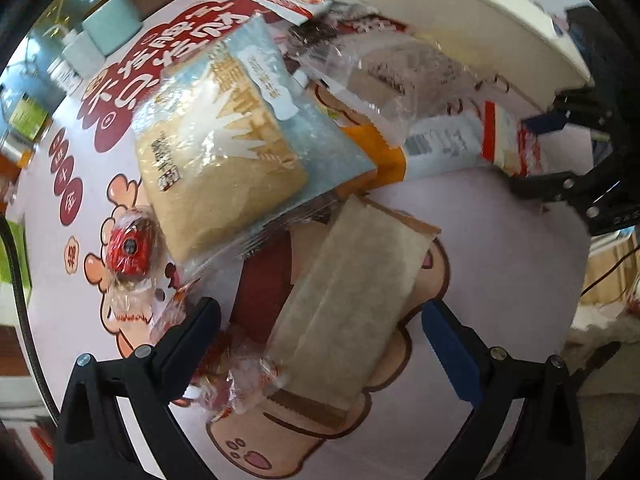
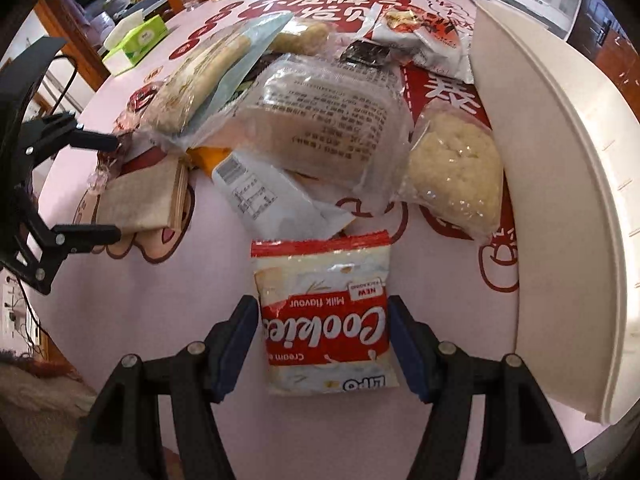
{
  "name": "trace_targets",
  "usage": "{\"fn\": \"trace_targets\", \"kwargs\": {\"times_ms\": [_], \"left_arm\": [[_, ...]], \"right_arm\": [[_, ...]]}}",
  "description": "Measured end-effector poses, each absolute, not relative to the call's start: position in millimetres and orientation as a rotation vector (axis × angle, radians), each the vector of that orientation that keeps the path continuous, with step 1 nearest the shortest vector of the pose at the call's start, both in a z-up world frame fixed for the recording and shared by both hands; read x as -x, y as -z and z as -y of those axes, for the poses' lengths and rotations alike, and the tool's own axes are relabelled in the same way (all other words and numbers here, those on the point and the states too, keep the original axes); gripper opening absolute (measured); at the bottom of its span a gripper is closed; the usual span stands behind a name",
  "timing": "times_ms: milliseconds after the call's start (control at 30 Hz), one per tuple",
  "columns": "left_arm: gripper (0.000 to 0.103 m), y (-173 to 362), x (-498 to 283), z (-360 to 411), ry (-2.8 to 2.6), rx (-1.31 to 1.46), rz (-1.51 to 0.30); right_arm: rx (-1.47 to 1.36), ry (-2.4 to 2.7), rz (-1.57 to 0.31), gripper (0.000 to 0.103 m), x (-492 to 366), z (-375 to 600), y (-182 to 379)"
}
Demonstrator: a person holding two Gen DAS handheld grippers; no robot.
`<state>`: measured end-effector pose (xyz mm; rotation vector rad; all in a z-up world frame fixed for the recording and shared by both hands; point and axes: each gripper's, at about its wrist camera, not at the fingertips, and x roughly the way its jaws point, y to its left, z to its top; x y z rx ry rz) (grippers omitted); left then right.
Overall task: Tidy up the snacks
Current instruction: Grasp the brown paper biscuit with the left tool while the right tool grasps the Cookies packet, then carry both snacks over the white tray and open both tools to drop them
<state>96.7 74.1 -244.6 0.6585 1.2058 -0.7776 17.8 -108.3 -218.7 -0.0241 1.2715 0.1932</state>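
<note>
Now, starting from the left, the left gripper [image 1: 320, 344] points down over the brown paper packet [image 1: 352, 300] that lies on the pink printed tablecloth [image 1: 500, 240]; its jaws stand wide on both sides of the packet and do not press it, and some small red wrapped candies [image 1: 132, 246] lie just beside the left finger. To do this well, I think it should come lower and centre on the packet, so that the finger does not catch the candy wrappers. In the middle is the heap of snacks, with a large bread bag [image 2: 332, 120] on top. More to the right, the right gripper [image 2: 322, 344] has the red and white cookie packet [image 2: 324, 320] between its half-open jaws; the pads are very near its edges, but a firm grip I cannot tell. On the far right stands the white bin [image 2: 560, 200], probably where the snacks should go.
</note>
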Motion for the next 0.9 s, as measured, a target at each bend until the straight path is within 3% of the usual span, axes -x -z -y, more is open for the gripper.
{"fn": "trace_targets", "kwargs": {"times_ms": [233, 300, 333, 433, 633, 900], "left_arm": [[0.097, 258, -94, -72, 0.781, -0.687, -1.247], [0.079, 255, -96, -75, 0.802, -0.634, -1.269], [0.064, 251, -97, -77, 0.801, -0.624, -1.256], [0.063, 248, -97, -82, 0.756, -0.602, -1.27], [0.059, 221, -75, -93, 0.708, -0.523, -1.256], [0.056, 131, -51, -83, 0.747, -0.345, -1.097]], "right_arm": [[0.133, -0.164, -1.257, 0.065, -13, 95, 223], [0.108, -0.15, -1.264, 0.063, -13, 97, 223], [0.103, -0.142, -1.264, 0.056, -13, 98, 222], [0.094, -0.129, -1.275, 0.046, -11, 97, 221], [0.068, -0.111, -1.248, 0.046, -1, 92, 206], [0.087, -0.135, -1.098, 0.046, 11, 83, 142]]}}
